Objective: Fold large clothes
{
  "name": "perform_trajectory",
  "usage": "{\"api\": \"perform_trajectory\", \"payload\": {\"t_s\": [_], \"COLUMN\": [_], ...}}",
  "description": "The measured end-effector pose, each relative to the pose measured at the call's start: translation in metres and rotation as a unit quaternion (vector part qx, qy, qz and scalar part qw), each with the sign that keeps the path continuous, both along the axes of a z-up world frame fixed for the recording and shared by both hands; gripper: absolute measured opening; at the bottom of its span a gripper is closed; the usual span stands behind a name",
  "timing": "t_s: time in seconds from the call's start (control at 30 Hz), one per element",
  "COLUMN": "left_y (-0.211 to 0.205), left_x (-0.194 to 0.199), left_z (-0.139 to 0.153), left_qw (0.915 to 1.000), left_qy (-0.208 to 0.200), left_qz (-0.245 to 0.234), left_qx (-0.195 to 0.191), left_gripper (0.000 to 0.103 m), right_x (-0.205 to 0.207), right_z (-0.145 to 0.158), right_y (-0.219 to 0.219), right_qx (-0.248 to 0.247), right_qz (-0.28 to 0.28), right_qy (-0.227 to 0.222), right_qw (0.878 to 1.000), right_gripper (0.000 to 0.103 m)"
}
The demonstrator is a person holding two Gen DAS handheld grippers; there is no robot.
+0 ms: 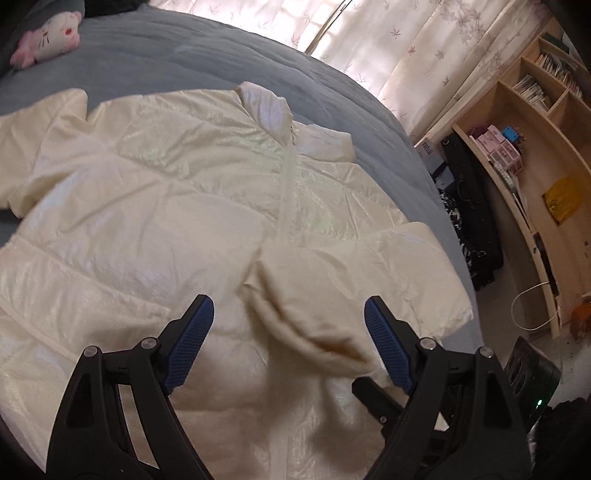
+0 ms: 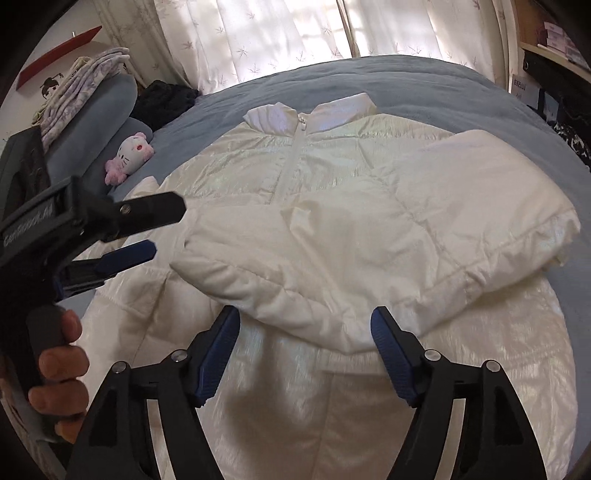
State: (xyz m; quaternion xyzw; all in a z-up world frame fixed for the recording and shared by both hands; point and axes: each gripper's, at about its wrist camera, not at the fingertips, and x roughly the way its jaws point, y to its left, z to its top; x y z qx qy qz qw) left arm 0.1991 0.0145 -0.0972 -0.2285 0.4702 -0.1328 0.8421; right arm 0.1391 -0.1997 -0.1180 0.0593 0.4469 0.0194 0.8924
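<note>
A shiny white puffer jacket (image 1: 177,206) (image 2: 332,158) lies front up on the blue-grey bed (image 1: 192,55) (image 2: 424,77), zipped, with its collar at the far end. One sleeve (image 1: 354,280) (image 2: 325,258) is folded across the chest; the other sleeve (image 1: 40,125) spreads out to the side. My left gripper (image 1: 288,306) (image 2: 166,230) hovers open over the folded sleeve's cuff, nothing pressed between its blue pads. My right gripper (image 2: 304,317) is open just above the near edge of that sleeve, pads apart from the cloth. A hand (image 2: 59,354) holds the left gripper's handle.
A pink and white plush cat (image 1: 48,37) (image 2: 129,155) lies near pillows (image 2: 99,110) and stacked cloth at the bed's head. Curtains (image 2: 277,33) hang behind the bed. A wooden shelf (image 1: 517,155) and black bags (image 1: 469,206) stand on the floor beside the bed's edge.
</note>
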Motion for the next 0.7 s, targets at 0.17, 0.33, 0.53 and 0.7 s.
{"api": "perform_trajectory", "payload": {"t_s": [0.17,0.33,0.53,0.7], "left_y": [-0.003,-0.014,-0.039,-0.068], "left_x": [-0.003,-0.004,0.012,0.031], "left_z": [-0.019,-0.037,-0.044,0.023], "left_qw": [0.9993,0.9981,0.9969,0.9856], "left_qy": [0.032,0.057,0.068,-0.058], "left_qz": [-0.001,-0.011,-0.036,-0.05], "left_qx": [-0.021,-0.021,0.017,0.151], "left_gripper": [0.082,0.082,0.035,0.007], "right_x": [-0.015,-0.027,-0.038,-0.046], "right_z": [-0.014,-0.036,-0.041,-0.046], "right_y": [-0.015,-0.037,-0.039,-0.039], "right_qx": [0.025,0.06,0.046,0.032], "right_qz": [-0.025,-0.052,-0.051,-0.048], "right_qy": [-0.007,0.006,-0.014,-0.02], "right_qw": [0.999,0.997,0.998,0.998], "right_gripper": [0.075,0.075,0.075,0.075]}}
